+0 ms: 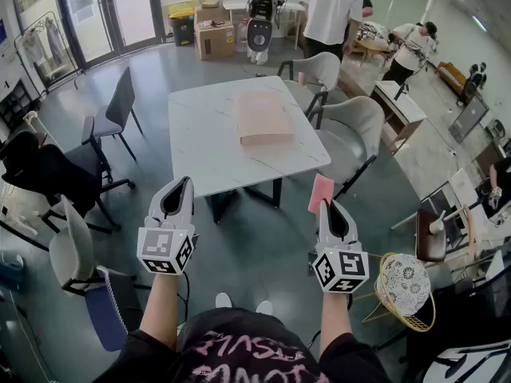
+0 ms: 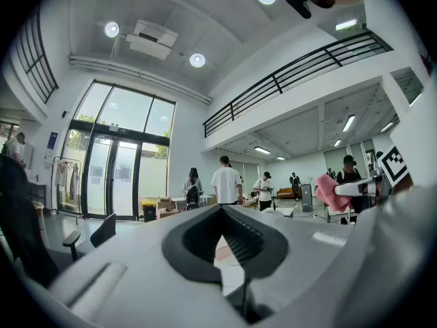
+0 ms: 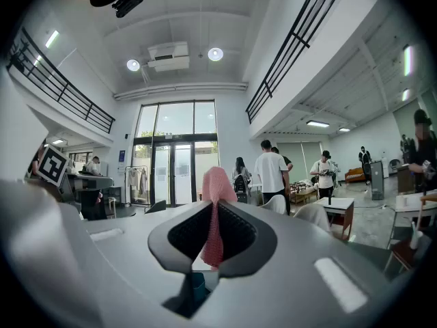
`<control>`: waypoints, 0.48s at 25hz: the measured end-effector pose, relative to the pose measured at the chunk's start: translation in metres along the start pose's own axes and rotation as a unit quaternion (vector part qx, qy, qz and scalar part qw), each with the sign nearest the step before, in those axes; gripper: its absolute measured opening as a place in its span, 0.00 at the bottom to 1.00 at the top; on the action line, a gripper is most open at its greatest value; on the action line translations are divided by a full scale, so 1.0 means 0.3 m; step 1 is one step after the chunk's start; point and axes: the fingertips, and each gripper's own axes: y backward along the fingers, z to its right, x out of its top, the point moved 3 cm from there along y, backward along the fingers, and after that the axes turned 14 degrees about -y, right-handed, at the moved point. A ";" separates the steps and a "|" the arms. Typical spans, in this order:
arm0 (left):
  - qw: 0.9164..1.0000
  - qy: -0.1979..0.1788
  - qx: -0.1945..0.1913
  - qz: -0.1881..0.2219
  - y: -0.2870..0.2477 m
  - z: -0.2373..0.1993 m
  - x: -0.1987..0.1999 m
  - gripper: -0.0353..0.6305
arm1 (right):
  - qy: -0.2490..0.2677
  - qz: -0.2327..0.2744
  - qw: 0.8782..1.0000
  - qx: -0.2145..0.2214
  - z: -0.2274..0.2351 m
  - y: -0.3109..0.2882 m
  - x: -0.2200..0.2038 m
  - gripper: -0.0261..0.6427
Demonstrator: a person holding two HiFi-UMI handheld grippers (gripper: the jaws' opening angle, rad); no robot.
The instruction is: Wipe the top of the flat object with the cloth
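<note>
- Cloth [image 1: 321, 191]: pink, thin, fine waffle-like weave. It stands upright, pinched between the closed jaws of the right gripper [image 1: 326, 207].
- Left gripper [image 1: 179, 186]: jaws together, holding nothing.
- Flat object [image 1: 262, 116]: pale tan rectangular slab lying on the white marbled table [image 1: 204, 146], well apart from both grippers.
- Dark shirt [image 1: 239, 357]: pink lettering, cut off and unreadable.

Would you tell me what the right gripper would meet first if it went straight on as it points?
Holding the pink cloth, the right gripper aims at the near right corner of the white table; that looks first in line, though the gripper may pass above it.
</note>
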 end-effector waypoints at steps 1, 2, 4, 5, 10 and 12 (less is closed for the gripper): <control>1.000 0.000 0.001 0.001 0.002 -0.003 -0.002 0.05 | -0.001 0.001 1.000 0.000 0.001 0.000 -0.004 0.10; 1.000 0.000 0.003 0.002 0.004 -0.006 -0.003 0.05 | -0.002 0.002 1.000 -0.001 0.001 0.001 -0.007 0.10; 1.000 0.000 0.004 0.002 0.006 -0.007 -0.005 0.05 | -0.003 0.002 1.000 -0.001 0.003 0.002 -0.012 0.10; 1.000 0.000 0.004 0.002 0.006 -0.006 -0.004 0.05 | -0.004 0.001 1.000 -0.002 0.004 0.003 -0.014 0.10; 1.000 0.003 0.001 0.003 0.009 0.003 0.002 0.05 | -0.006 0.000 1.000 0.001 -0.002 0.004 -0.012 0.10; 1.000 0.003 0.000 0.004 0.010 0.009 0.002 0.05 | -0.007 0.002 1.000 0.003 -0.006 0.006 -0.013 0.10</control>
